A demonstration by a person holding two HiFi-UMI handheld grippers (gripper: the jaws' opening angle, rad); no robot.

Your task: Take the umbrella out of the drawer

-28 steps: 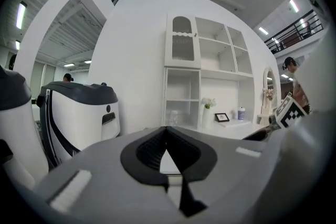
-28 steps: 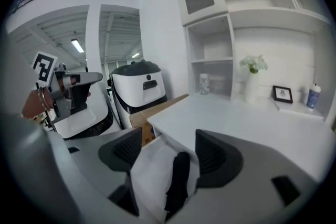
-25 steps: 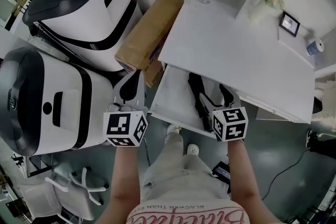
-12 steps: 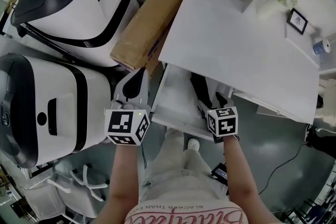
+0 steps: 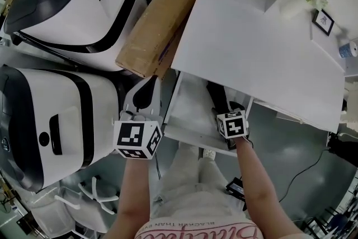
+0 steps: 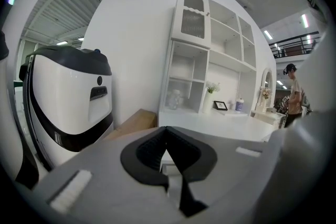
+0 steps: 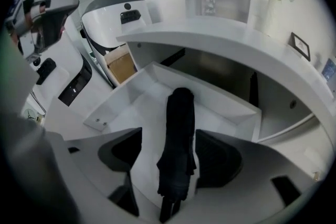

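Our right arm stretches forward, the right gripper [image 7: 176, 165] low in the open white drawer [image 5: 187, 112], jaws apart astride the folded black umbrella [image 7: 178, 128] lying there. At the drawer's 9 o'clock our left gripper [image 6: 168, 157] hangs pinched together, empty. A second ago the right gripper sat farther back.

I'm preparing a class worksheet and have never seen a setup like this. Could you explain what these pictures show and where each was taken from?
A person holds a two-jaw tool in each hand. The downward picture comes from a head camera; the other two cameras ride on the tools. The right claw is open around a folded black umbrella lying in the pulled-out white drawer under the desk, not yet pinching it. The left claw is shut and empty, near a cardboard box.
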